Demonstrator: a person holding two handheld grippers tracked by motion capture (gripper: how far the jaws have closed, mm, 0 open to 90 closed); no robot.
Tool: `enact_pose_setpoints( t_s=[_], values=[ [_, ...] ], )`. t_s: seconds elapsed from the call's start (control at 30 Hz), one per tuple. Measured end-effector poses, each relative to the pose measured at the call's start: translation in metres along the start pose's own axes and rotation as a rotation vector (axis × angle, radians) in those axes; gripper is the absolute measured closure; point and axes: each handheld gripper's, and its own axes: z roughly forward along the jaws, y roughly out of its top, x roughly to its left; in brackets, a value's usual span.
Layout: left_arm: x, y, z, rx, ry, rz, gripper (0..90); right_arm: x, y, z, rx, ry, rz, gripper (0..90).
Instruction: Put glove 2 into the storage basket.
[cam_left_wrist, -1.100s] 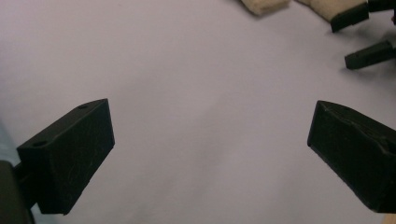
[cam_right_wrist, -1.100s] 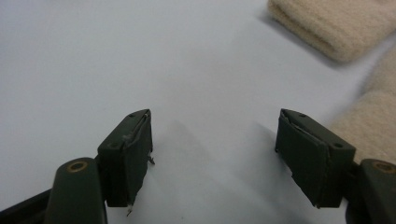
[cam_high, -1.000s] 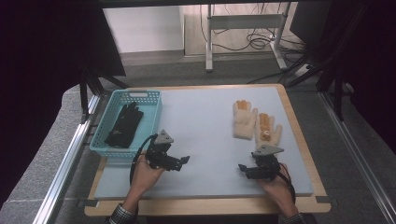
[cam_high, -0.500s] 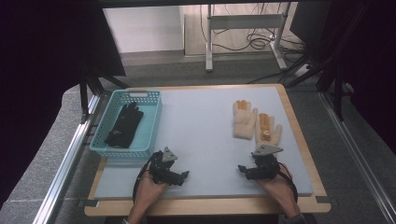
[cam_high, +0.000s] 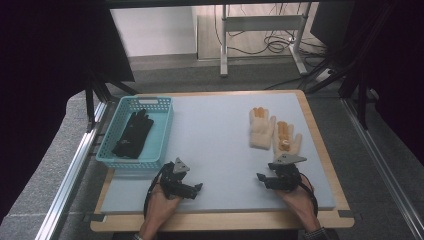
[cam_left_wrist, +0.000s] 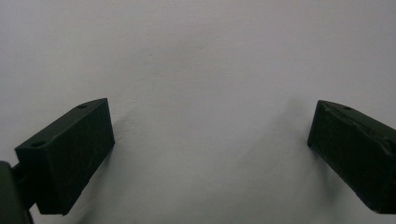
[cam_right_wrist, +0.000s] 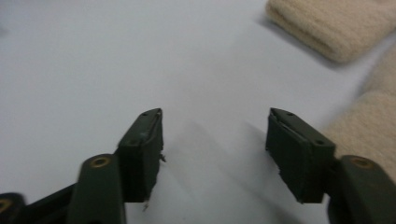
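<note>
Two cream gloves with orange-tipped fingers lie flat on the pale surface, and these are what I am working nearest to. The nearer glove sits just beyond my right tool, its cuff end close to the grey plate on top of that tool but not between the jaws. The farther glove lies just beside the first, on its inner side and a little farther from the tool. In the right gripper view I see one glove's knitted cuff ahead and to the right of the jaws, and more of the cream knit just off the right jaw, apart from its pad.

My right tool has its jaws standing partly apart with only bare surface between them; they have just been closing in, and nothing is caught. My left tool rests low on the near part of the surface, well apart from the gloves. In the left gripper view its jaws stand wide, bare surface between them.

Beyond the left tool and to its outer side stands a turquoise basket at the surface's edge. Inside it lies a black glove.
</note>
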Motion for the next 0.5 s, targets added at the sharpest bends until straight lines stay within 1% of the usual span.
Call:
enact_pose_setpoints(
  t_s=[0.1,0.17,0.27,0.4,0.5],
  values=[
    [0.0,0.0,0.0,-0.002,0.001,-0.001,0.8,0.001,0.004,-0.003,-0.01,0.002,-0.007,47.8],
    [0.0,0.0,0.0,-0.001,0.001,-0.001,0.9,0.001,0.008,-0.004,-0.005,-0.004,-0.022,52.6],
    [0.0,0.0,0.0,-0.001,0.001,-0.001,0.9,-0.004,0.016,-0.005,-0.002,-0.01,-0.013,58.6],
    [0.0,0.0,0.0,-0.001,0.002,-0.001,1.0,-0.014,0.028,-0.008,-0.02,0.002,0.002,63.3],
    [0.0,0.0,0.0,-0.001,0.002,-0.001,0.9,-0.023,0.039,-0.007,-0.019,-0.004,0.002,63.1]
  ],
)
